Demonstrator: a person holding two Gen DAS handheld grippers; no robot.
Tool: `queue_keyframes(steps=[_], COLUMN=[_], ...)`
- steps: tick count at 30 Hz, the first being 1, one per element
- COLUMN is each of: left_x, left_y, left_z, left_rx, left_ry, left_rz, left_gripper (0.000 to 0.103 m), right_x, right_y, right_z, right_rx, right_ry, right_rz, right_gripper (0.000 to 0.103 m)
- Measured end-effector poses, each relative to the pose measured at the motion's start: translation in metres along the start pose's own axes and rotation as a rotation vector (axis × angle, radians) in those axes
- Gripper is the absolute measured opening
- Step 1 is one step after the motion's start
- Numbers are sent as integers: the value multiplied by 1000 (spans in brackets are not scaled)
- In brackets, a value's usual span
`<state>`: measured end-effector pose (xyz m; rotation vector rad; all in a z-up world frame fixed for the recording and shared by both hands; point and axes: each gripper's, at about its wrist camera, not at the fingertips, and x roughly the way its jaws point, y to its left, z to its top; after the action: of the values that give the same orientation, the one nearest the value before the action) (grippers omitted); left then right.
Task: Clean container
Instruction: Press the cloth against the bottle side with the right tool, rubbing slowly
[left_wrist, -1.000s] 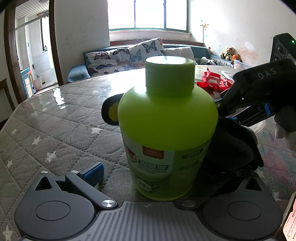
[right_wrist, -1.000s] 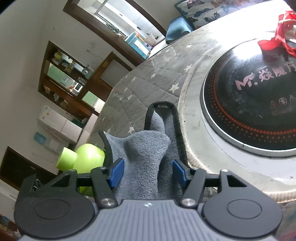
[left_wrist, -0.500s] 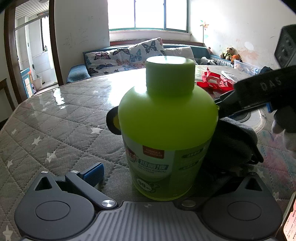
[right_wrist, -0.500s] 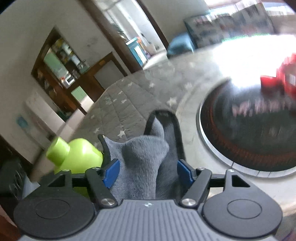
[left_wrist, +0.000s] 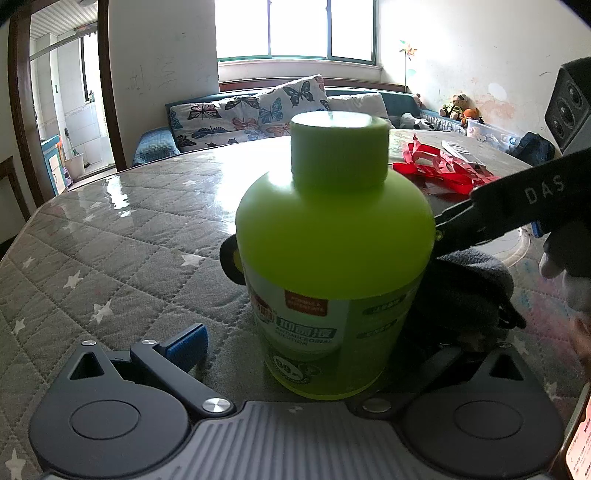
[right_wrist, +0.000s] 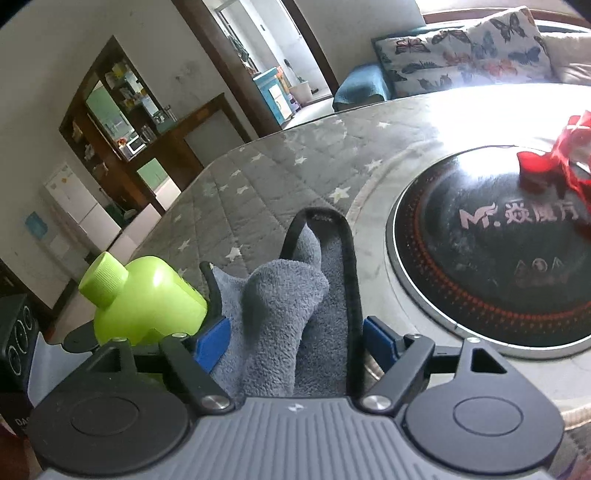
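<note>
A lime-green bottle (left_wrist: 334, 258) with a green cap stands upright on the quilted table, between the wide-spread jaws of my left gripper (left_wrist: 314, 354). The left blue pad (left_wrist: 184, 345) stands clear of it; the right pad is hidden. The bottle also shows in the right wrist view (right_wrist: 144, 299), at the lower left. My right gripper (right_wrist: 295, 341) has its jaws spread around a grey cloth with black trim (right_wrist: 291, 306), bunched up on the table right beside the bottle. The cloth shows dark behind the bottle in the left wrist view (left_wrist: 465, 291).
A black round induction cooktop (right_wrist: 491, 251) lies on the table to the right of the cloth, with red ribbon (right_wrist: 557, 162) on its far side. The quilted star-patterned table cover (left_wrist: 110, 240) stretches to the left. A sofa stands behind the table.
My right gripper has swung and levelled, and its jaws have spread wider around the cloth. The cloth now lies looser. The bottle and my left gripper have not moved.
</note>
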<state>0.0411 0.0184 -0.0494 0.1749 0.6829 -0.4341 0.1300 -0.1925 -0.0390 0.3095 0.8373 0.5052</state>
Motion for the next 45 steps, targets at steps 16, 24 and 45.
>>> queue_keyframes(steps=[16,24,45], left_x=[0,0,0], left_y=[1,1,0], left_z=[0,0,0], left_rx=[0,0,0], left_ry=[0,0,0], left_rz=[0,0,0], left_gripper=[103,103,103], right_x=[3,3,9], right_y=[4,-5,-23], right_z=[5,9,14], right_rx=[6,64,130], right_ry=[56,55,31], right_rz=[-67,-43,45], right_gripper=[103,103,103])
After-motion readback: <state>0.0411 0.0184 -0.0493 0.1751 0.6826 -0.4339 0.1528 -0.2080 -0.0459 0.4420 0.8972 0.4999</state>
